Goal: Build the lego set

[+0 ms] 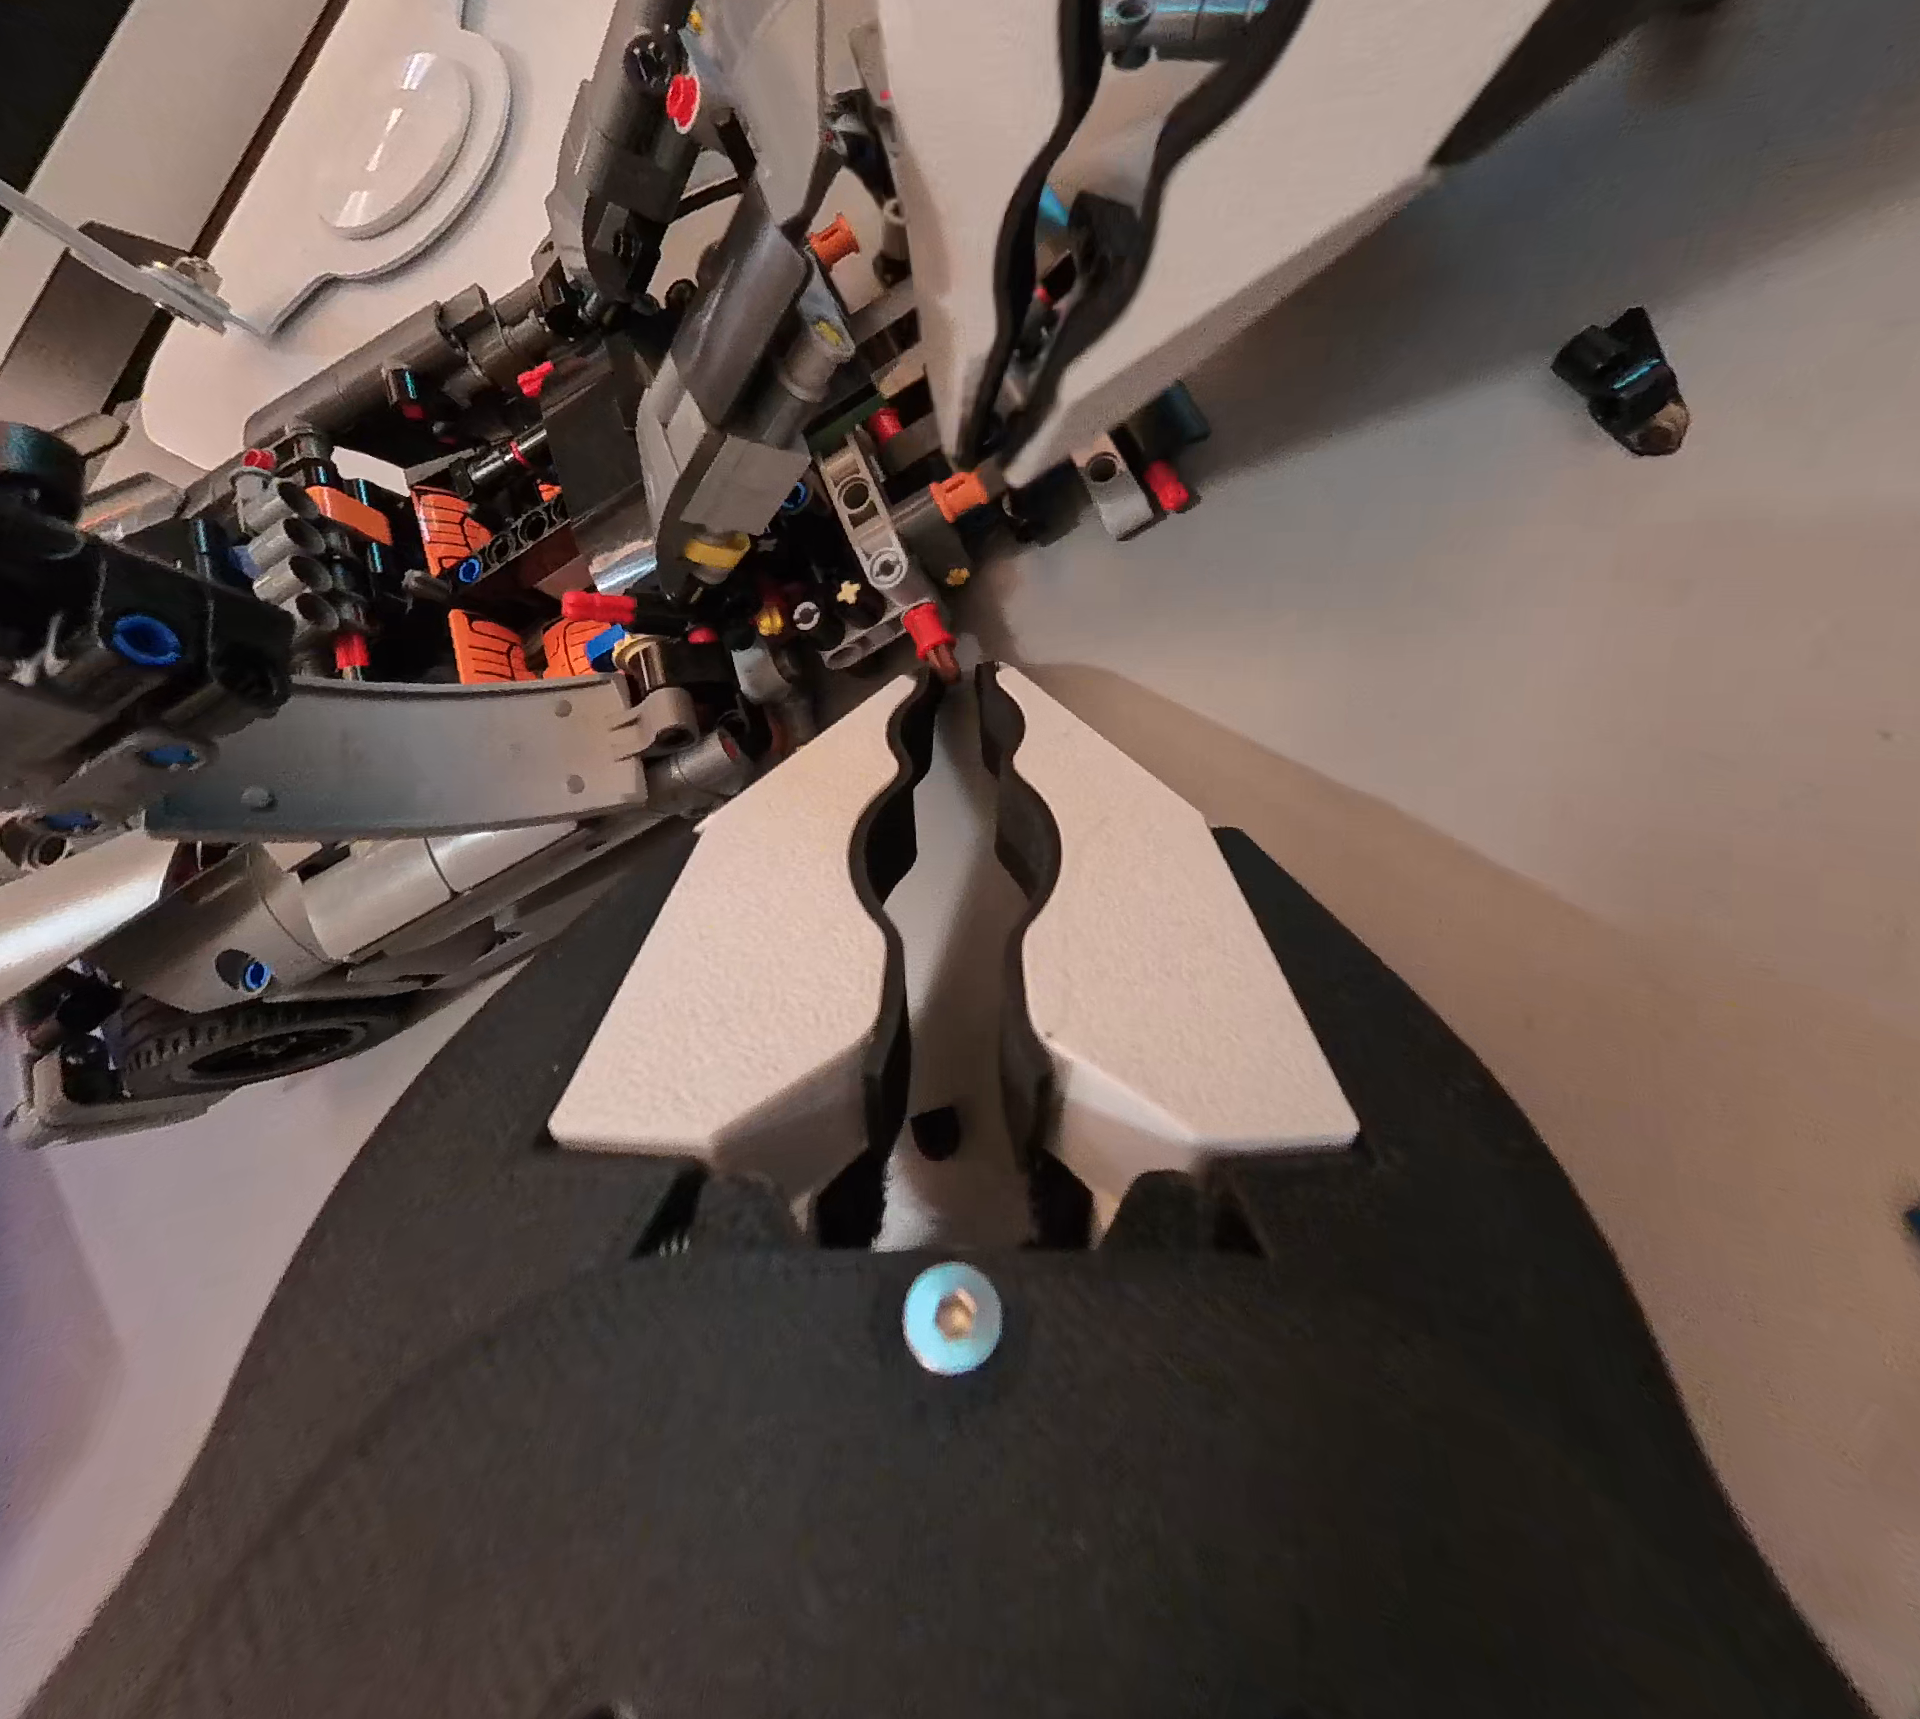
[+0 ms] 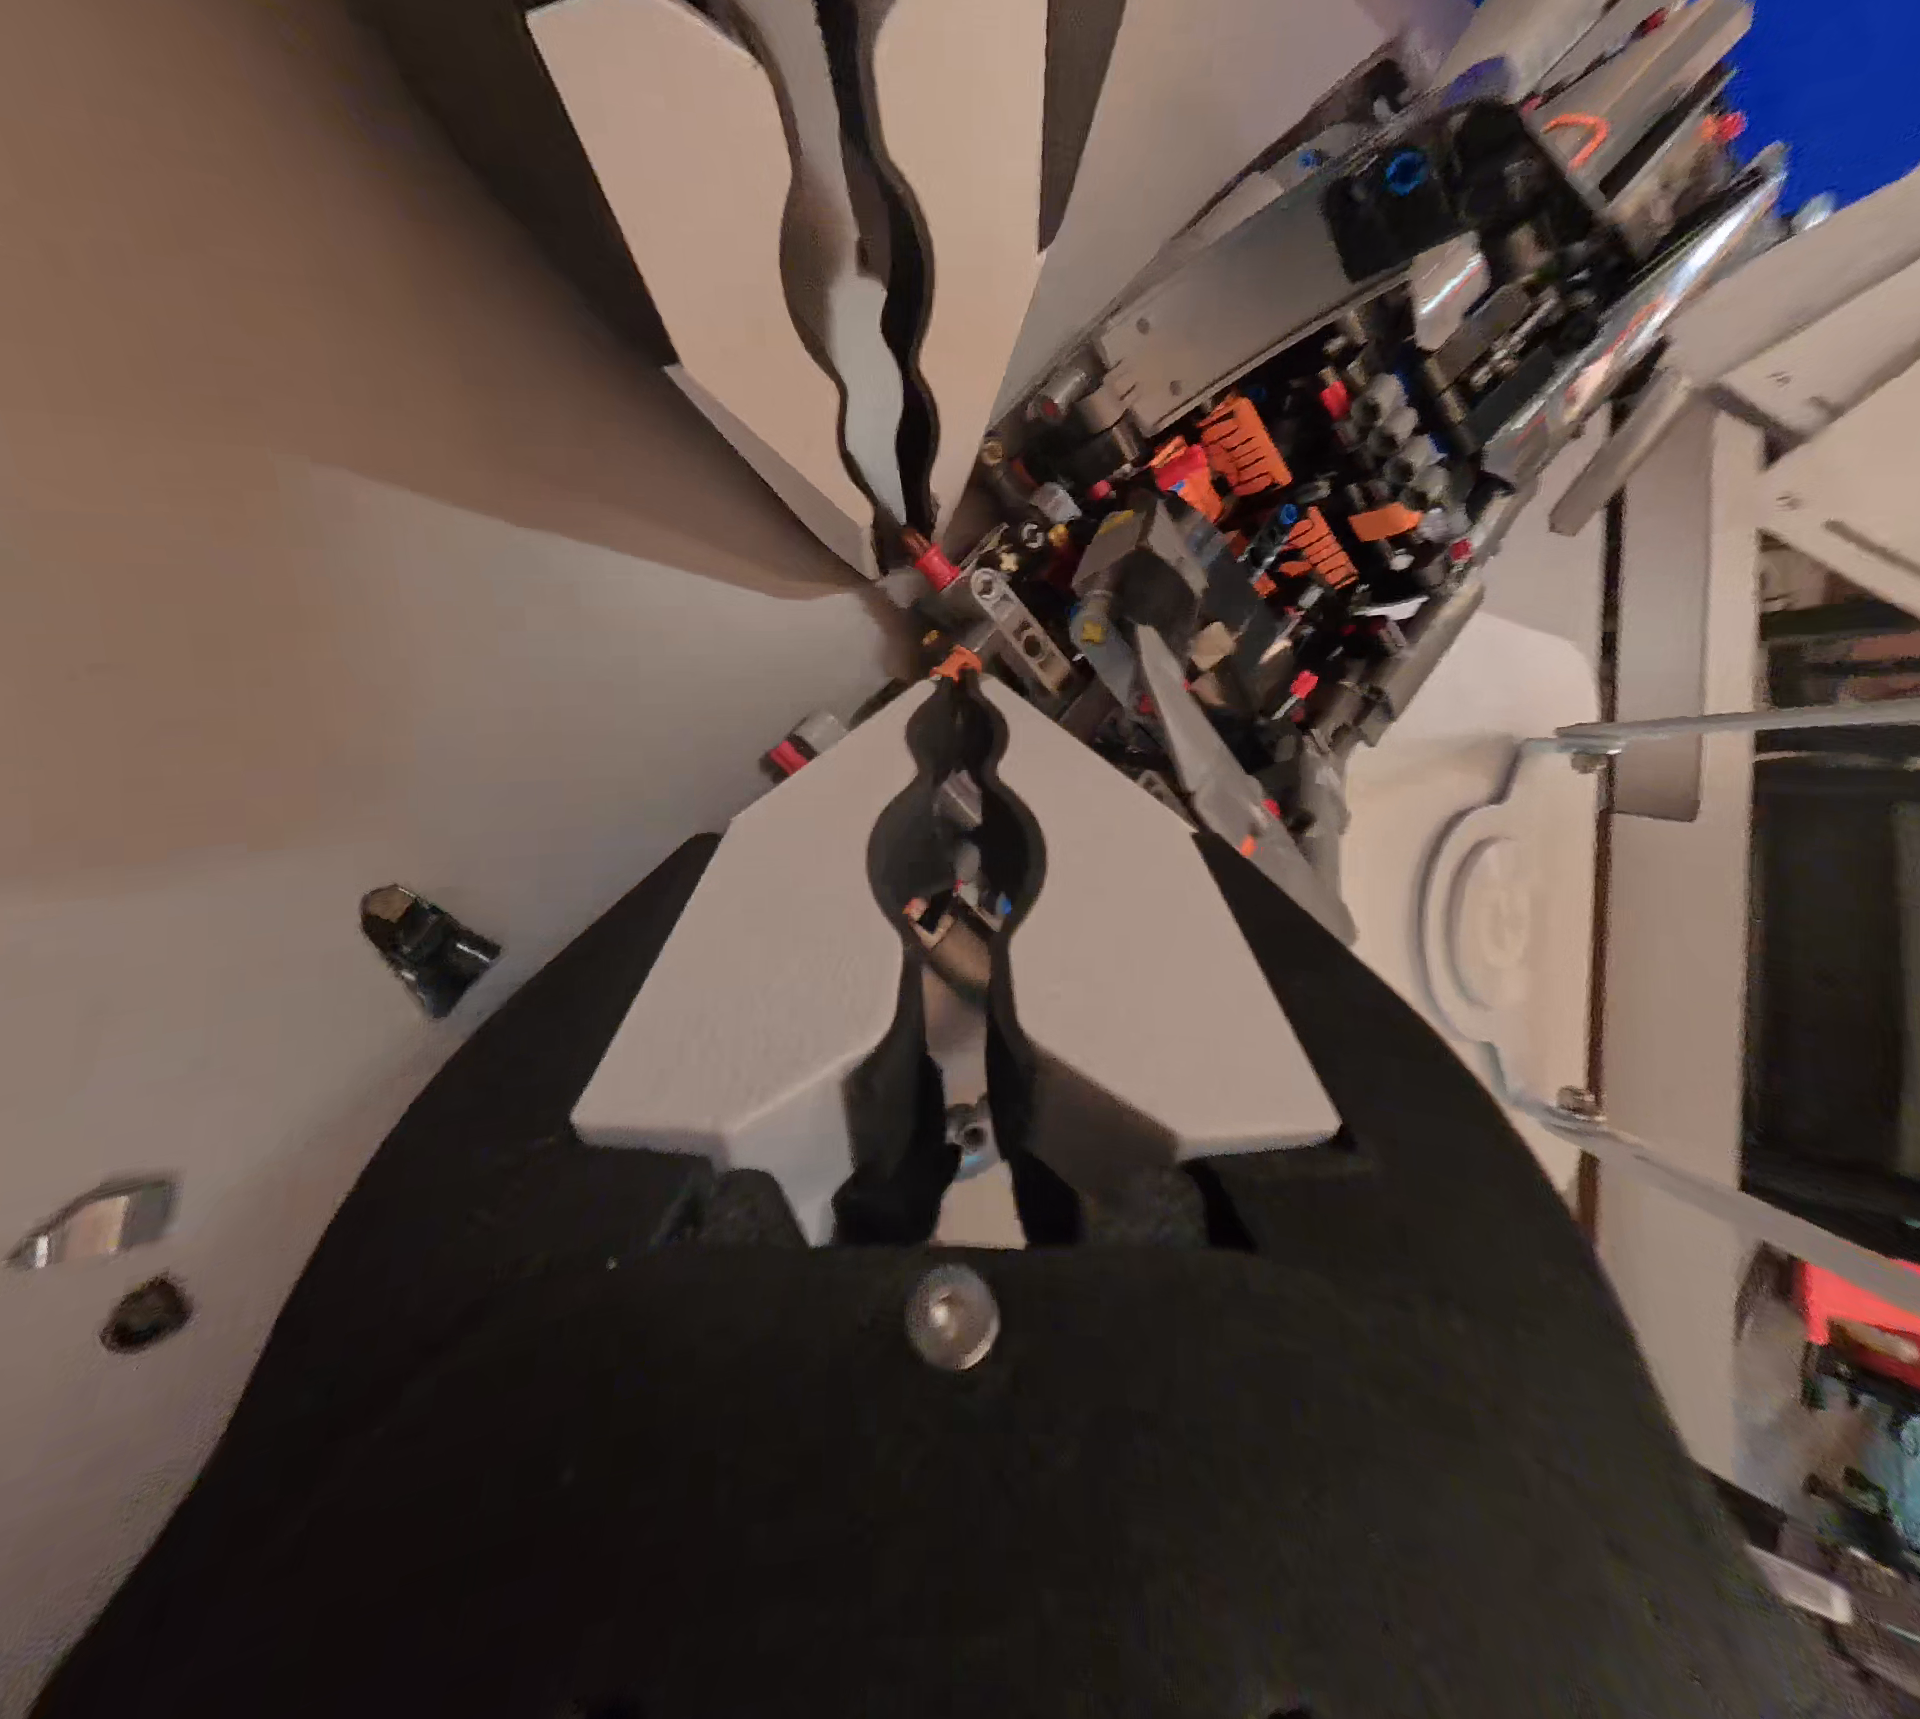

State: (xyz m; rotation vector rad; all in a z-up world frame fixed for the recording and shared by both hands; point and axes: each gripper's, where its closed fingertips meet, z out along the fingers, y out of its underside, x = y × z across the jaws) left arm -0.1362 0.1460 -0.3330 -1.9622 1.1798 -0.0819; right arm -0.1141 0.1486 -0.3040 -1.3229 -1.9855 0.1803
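Note:
A partly built grey lego car (image 1: 395, 765) lies on the white table, showing orange and black inner parts; it also shows in the right wrist view (image 2: 1247, 339). A light grey beam (image 1: 873, 526) sticks out at its near corner. My left gripper (image 1: 956, 682) is slightly open. The brown tip of a red pin (image 1: 923, 627) in that beam touches only one pad. My right gripper (image 2: 961, 690) is shut on the end of an orange pin (image 2: 958, 659) in the same beam (image 2: 1013, 620). Each gripper also shows in the other's view: the right (image 1: 982, 464), the left (image 2: 902, 539).
A loose black piece (image 1: 1616, 381) lies on the table beside the grippers, also in the right wrist view (image 2: 426, 942). A small grey connector with a red pin (image 1: 1127, 490) lies near the right gripper. A white board with a round disc (image 1: 405, 142) lies behind the car. The loose black piece (image 1: 1616, 381) is about 10 cm from my right fingertips. Look for it in the right wrist view (image 2: 444, 930) too.

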